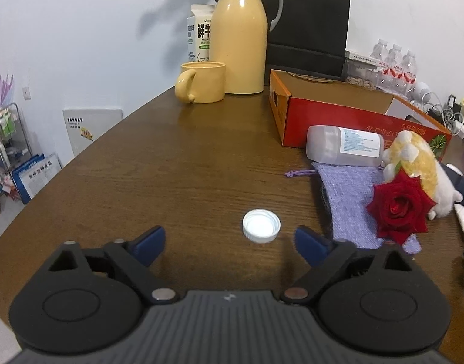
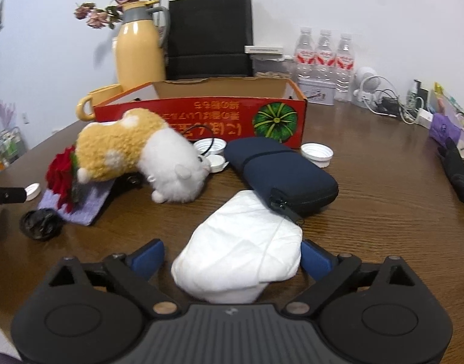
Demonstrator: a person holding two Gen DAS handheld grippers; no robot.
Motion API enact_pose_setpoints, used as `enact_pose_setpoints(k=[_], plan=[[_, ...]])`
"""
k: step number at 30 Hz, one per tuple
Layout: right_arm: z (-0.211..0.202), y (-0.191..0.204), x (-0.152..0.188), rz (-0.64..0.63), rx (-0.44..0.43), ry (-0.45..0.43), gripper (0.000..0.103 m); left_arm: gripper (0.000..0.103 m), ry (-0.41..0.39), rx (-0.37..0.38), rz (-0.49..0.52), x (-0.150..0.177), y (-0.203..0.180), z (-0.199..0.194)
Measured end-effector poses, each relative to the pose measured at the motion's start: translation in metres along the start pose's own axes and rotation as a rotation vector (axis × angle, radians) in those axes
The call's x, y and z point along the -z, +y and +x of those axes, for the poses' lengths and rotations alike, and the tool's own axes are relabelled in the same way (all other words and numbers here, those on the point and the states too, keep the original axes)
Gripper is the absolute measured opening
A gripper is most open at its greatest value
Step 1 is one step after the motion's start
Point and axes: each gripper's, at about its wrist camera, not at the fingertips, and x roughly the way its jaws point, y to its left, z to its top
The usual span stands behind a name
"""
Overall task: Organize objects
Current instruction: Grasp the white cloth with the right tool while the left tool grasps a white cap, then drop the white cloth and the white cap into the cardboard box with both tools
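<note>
L gripper (image 1: 230, 244) has its jaws wide open, holding nothing; the white cap (image 1: 261, 225) lies on the desk (image 1: 177, 163) just ahead of the tips, slightly right of centre. R gripper (image 2: 232, 257) jaws also wide open, straddling the white mask (image 2: 241, 257) without pressing it; the mask's long axis runs away toward the navy case (image 2: 280, 173). Red box (image 2: 201, 115) lies beyond, likely the drop spot.

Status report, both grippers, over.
Left gripper jaws open, small white plastic bottle cap just ahead. Right gripper jaws open astride crumpled white cloth. Nothing blocking.
</note>
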Motion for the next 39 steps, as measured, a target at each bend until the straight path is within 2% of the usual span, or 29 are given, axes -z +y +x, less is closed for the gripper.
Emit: enact_pose_setpoints(k=[2,3,4,5,6,8,10,15,26,37,39], plan=[[0.003,0.001,-0.002,0.005,0.017,0.01,0.096,0.08,0.004,0.007,0.01,-0.002,-0.003,0.007],[0.004,0.002,-0.003,0.002,0.026,0.015,0.096,0.066,0.014,0.018,0.016,-0.003,-0.004,0.011],[0.005,0.002,-0.003,0.001,0.03,0.016,0.096,0.046,0.001,0.018,0.034,-0.004,-0.007,0.012],[0.005,0.002,-0.004,0.002,0.032,0.017,0.096,0.034,-0.007,0.021,0.047,-0.004,-0.01,0.013],[0.006,0.002,-0.004,0.003,0.032,0.018,0.096,0.029,-0.012,0.026,0.051,-0.005,-0.011,0.012],[0.005,0.001,-0.004,0.002,0.032,0.015,0.091,0.029,-0.006,0.044,0.045,-0.004,-0.013,0.011],[0.003,0.0,-0.003,0.005,0.032,0.003,0.077,0.029,-0.009,0.05,0.049,-0.002,-0.015,0.008],[-0.005,-0.002,0.001,0.012,0.007,-0.014,0.068,0.029,-0.015,0.06,0.031,0.001,-0.011,0.0],[-0.032,0.007,0.007,-0.006,-0.088,-0.061,0.064,0.029,-0.064,0.083,0.005,-0.005,-0.004,-0.024],[-0.043,0.008,-0.022,-0.017,-0.091,-0.171,0.063,0.029,-0.157,0.141,0.036,-0.041,-0.029,-0.032],[-0.044,0.007,-0.031,-0.018,-0.095,-0.2,0.06,0.029,-0.174,0.155,0.042,-0.051,-0.036,-0.03]])
